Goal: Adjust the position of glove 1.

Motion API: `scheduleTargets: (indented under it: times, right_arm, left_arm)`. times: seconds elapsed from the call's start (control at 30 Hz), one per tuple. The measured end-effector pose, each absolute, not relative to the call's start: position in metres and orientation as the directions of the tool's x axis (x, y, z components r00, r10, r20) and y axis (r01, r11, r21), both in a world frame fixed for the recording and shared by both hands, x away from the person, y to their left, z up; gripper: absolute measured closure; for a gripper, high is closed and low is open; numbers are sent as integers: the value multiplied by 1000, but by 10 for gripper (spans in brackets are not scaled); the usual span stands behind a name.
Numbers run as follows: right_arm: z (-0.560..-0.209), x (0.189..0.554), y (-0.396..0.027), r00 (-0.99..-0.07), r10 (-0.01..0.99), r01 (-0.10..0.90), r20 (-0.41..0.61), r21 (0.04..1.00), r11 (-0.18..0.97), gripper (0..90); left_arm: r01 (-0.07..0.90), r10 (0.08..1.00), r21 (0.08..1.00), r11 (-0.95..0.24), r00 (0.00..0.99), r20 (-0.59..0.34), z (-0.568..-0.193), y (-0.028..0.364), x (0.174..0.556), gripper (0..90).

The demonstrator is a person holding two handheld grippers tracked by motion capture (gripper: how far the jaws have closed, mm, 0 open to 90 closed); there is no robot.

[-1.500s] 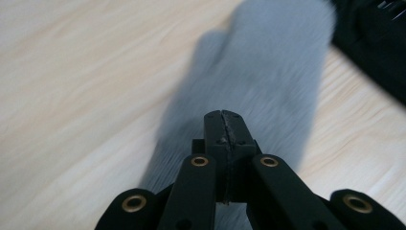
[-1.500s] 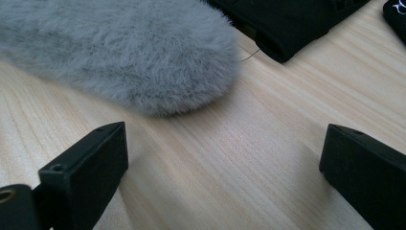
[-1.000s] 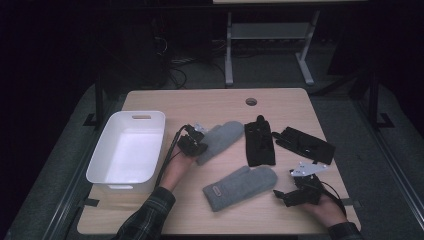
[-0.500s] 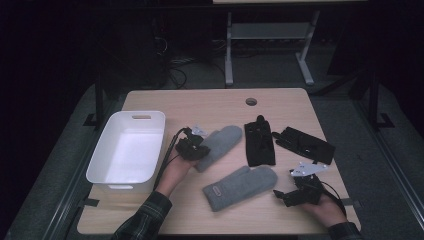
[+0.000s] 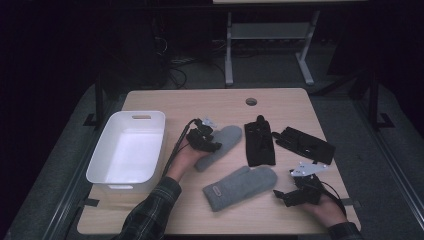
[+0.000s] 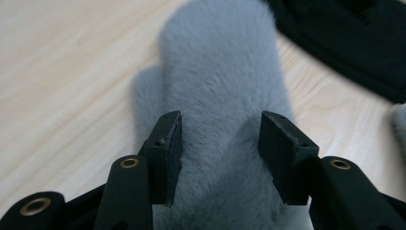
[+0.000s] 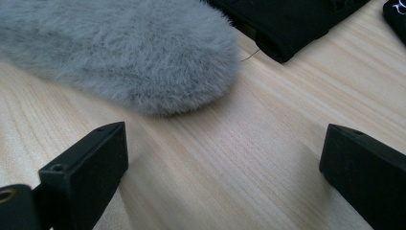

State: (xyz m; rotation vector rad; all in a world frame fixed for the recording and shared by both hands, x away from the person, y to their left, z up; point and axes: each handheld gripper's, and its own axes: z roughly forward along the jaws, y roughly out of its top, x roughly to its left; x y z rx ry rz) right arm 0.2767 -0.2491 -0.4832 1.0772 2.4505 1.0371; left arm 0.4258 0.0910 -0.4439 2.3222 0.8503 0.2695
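At the left of the high view a white bin (image 5: pixel 127 150) sits on the counter (image 5: pixel 215 102), and just right of it the left gripper (image 5: pixel 210 142) rests over the cuff end of the upper grey mitten (image 5: pixel 222 145). The mitten's long axis runs from lower left to upper right, straight away from the jaws. In the left gripper view the jaws have just been opening and stand apart, one on each side of the fur, pads not pressing it. Further right lie the lower grey mitten (image 5: pixel 240 186) and two black gloves (image 5: pixel 260 145). At lower right the right gripper (image 5: pixel 289 196) waits with jaws wide apart, that mitten's rounded tip just ahead.
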Motion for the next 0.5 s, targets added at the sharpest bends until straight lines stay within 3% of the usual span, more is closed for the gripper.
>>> scheduleTargets:
  times: [0.3,0.4,0.5]
  right_arm:
    - [-483,277,-249,-687,726,532,38,706,467,25]
    - [-483,277,-249,-687,726,532,38,706,467,25]
    - [-483,277,-249,-688,725,530,36,707,468,25]
  left_arm:
    - [484,618,646,-591,786,-24,-455,94,425,803]
    - [481,609,652,-587,792,-36,-454,95,425,841]
    - [522,600,673,-524,787,-143,-453,103,429,852]
